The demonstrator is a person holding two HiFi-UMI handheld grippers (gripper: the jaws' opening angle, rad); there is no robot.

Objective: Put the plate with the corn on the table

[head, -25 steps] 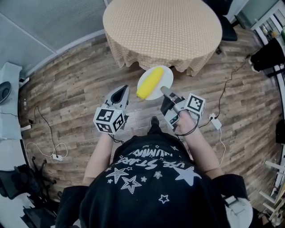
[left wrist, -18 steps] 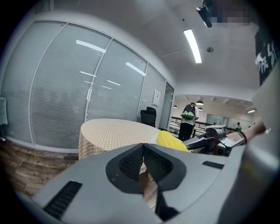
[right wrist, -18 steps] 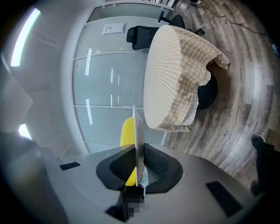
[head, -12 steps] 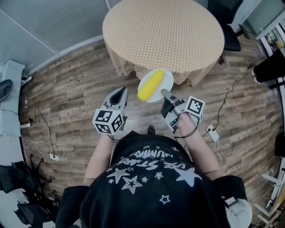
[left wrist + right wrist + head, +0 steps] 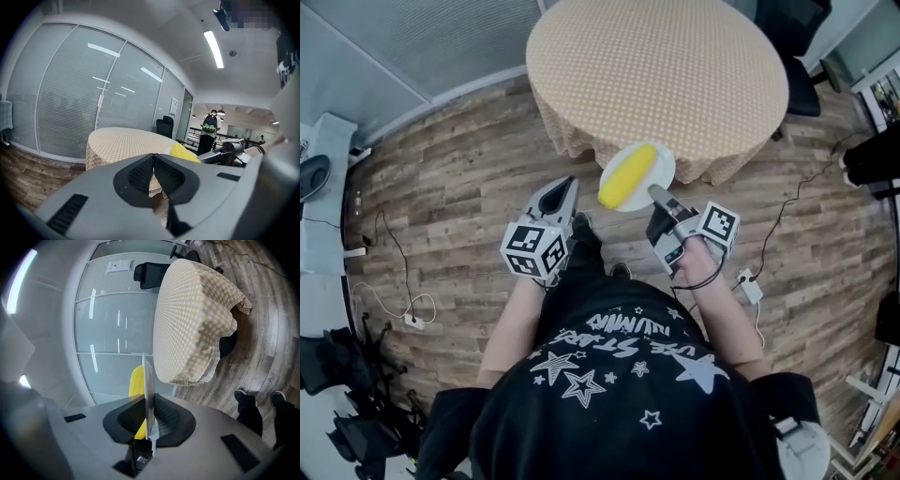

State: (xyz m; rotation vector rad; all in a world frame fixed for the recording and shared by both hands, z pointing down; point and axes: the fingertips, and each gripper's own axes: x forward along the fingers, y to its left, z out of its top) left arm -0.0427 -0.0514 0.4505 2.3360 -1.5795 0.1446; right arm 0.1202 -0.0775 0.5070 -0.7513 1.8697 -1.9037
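White round plate (image 5: 662, 161), one yellow corn cob (image 5: 627, 175) lying across it. Held in the air at the 6 o'clock edge of the round checked worktop (image 5: 656, 66).

Right hand-held gripper (image 5: 656, 192) is clenched on the plate rim at 5 o'clock. Head view shows the plate's round face; right gripper view shows it edge-on between the pads.

Left hand-held gripper (image 5: 565, 183), at the plate's 9 o'clock, is closed and empty.

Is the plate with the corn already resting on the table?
No, the right claw holds the plate in the air before the table.
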